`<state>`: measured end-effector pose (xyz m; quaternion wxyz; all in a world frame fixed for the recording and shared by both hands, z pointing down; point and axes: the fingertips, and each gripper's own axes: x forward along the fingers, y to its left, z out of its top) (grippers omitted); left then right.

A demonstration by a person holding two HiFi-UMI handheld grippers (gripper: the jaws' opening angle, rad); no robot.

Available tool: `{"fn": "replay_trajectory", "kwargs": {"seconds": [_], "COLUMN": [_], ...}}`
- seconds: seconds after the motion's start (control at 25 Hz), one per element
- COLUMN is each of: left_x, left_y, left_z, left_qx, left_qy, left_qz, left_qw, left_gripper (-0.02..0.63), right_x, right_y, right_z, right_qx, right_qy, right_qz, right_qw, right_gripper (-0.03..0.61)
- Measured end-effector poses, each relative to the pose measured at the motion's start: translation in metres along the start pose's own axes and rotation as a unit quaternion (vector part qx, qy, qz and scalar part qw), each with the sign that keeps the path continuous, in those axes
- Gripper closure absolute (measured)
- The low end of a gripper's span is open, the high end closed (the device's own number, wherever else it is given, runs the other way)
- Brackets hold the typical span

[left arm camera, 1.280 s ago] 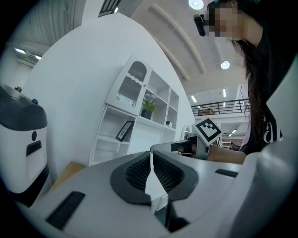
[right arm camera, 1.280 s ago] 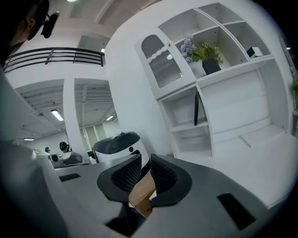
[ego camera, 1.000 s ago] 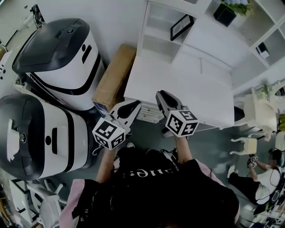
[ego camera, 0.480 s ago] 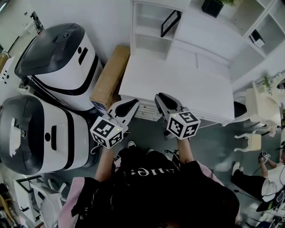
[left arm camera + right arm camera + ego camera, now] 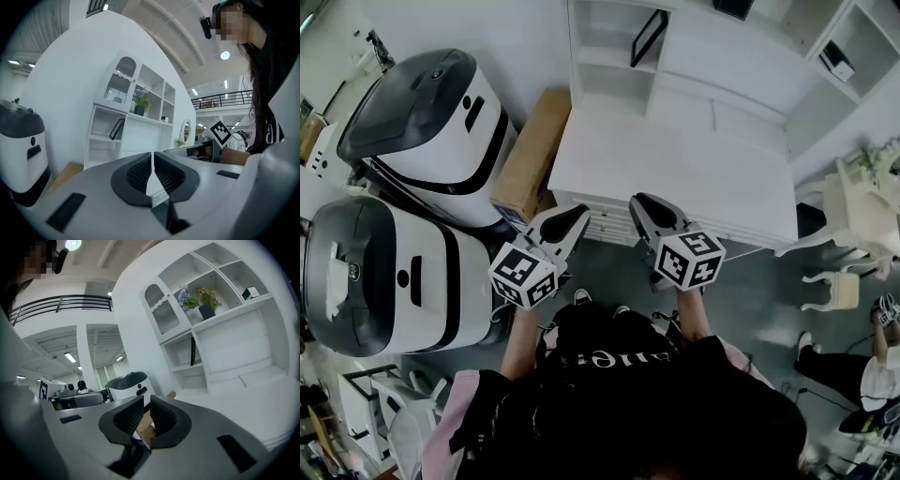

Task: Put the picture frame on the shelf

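Note:
The black picture frame (image 5: 649, 37) leans upright in the upper compartment of the white shelf unit (image 5: 605, 70); the left gripper view also shows the picture frame (image 5: 116, 129), and the right gripper view shows the picture frame (image 5: 192, 351) edge-on. My left gripper (image 5: 577, 217) hangs before the white desk's (image 5: 675, 173) front edge, its pads (image 5: 140, 171) pressed together with nothing between. My right gripper (image 5: 637, 203) is beside it. Its jaws are closing with a narrow gap left and nothing between them. Both grippers are far from the frame.
Two large white-and-black machines (image 5: 431, 122) (image 5: 389, 277) stand at the left. A cardboard box (image 5: 532, 155) leans between them and the desk. A potted plant (image 5: 206, 301) sits on a higher shelf. White chairs (image 5: 853, 211) and a seated person (image 5: 877, 361) are at the right.
The head view has shifted, so the shelf and its frame now lie higher and further left. Both grippers stay empty before the desk's edge.

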<state>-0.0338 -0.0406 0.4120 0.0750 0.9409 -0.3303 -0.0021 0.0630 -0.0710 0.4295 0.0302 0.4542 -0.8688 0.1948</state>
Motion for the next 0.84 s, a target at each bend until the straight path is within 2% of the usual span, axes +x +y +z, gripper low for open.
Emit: {"fn": "replay_trajectory", "kwargs": {"seconds": [0.4, 0.84], "left_x": [0.008, 0.008], "left_y": [-0.021, -0.014], "left_z": [-0.003, -0.008], "left_qx": [0.005, 0.0], "left_qy": [0.001, 0.008], "left_qz": [-0.007, -0.007], "left_qw": [1.0, 0.9999], "left_gripper": [0.589, 0.588], "right_x": [-0.017, -0.011], "right_y": [-0.005, -0.007], "right_z": [-0.002, -0.002], "right_qx": [0.003, 0.008], "right_qy": [-0.005, -0.002], "right_qz": [0.004, 0.005], "right_qw": [1.0, 1.0], "right_gripper": [0.506, 0.508]}}
